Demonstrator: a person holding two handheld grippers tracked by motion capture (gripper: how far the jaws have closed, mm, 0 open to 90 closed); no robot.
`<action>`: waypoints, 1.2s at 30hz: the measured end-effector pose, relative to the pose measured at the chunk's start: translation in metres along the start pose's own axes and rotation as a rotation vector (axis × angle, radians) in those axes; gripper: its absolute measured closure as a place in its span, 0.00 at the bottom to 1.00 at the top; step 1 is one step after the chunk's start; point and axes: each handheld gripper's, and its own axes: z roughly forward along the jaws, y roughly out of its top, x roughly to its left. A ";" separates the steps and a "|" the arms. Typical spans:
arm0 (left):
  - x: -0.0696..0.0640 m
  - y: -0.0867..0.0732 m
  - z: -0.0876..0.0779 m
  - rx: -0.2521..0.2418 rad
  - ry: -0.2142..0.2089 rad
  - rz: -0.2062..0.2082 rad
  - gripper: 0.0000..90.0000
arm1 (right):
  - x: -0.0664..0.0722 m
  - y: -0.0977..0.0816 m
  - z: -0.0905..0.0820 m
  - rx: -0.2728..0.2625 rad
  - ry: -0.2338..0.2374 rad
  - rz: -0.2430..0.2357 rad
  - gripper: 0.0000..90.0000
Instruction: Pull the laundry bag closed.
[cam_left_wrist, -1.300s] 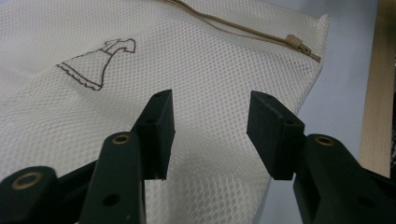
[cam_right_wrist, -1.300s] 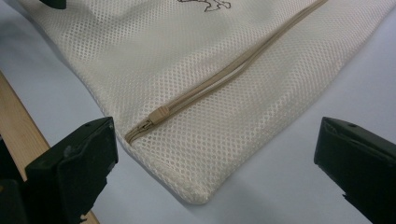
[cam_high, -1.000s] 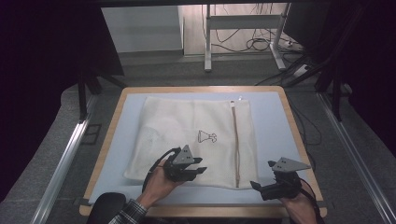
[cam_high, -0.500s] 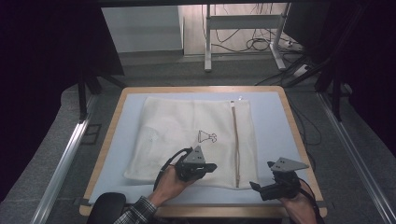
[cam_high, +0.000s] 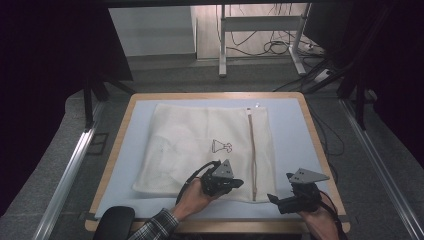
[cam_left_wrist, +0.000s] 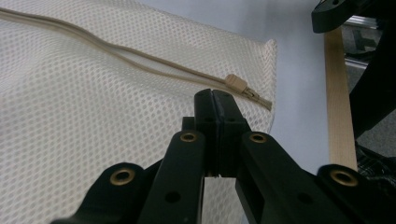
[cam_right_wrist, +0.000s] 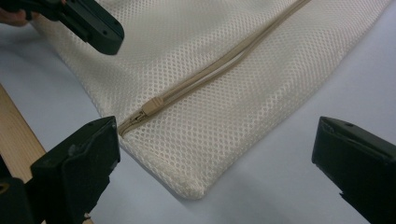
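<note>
A cream mesh bag (cam_high: 190, 145) lies flat on the pale blue mat (cam_high: 292, 135). Its beige zipper (cam_high: 251, 150) runs along its right side, with the slider (cam_left_wrist: 236, 84) near the bag's front corner. My left gripper (cam_high: 239, 183) rests over the bag's front part, just left of the zipper. Its jaws are shut, and in the left gripper view (cam_left_wrist: 215, 99) nothing shows between them; their tips stop just short of the slider. My right gripper (cam_high: 274, 198) stands open on the mat by the bag's front right corner, and the slider (cam_right_wrist: 152, 106) lies ahead of its wide jaws (cam_right_wrist: 212, 156).
The mat sits in a table with a wooden rim (cam_high: 210, 95). Bare mat runs to the right of the bag and along its front edge. Beyond the table are a dark floor, metal rails (cam_high: 70, 170) and desk legs with cables (cam_high: 272, 47).
My left gripper has moved to the right across the bag toward the zipper, and its jaws have closed. The right gripper has stayed in place.
</note>
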 end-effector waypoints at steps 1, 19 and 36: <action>0.000 0.001 0.001 0.001 -0.004 0.002 1.00 | 0.000 0.000 0.000 -0.006 0.004 0.000 0.02; 0.002 0.000 0.022 0.058 0.002 0.030 0.99 | 0.006 0.003 0.008 0.020 0.057 0.022 0.01; 0.008 -0.007 0.029 0.082 -0.003 -0.022 0.99 | 0.016 0.015 0.018 0.030 0.096 -0.057 0.32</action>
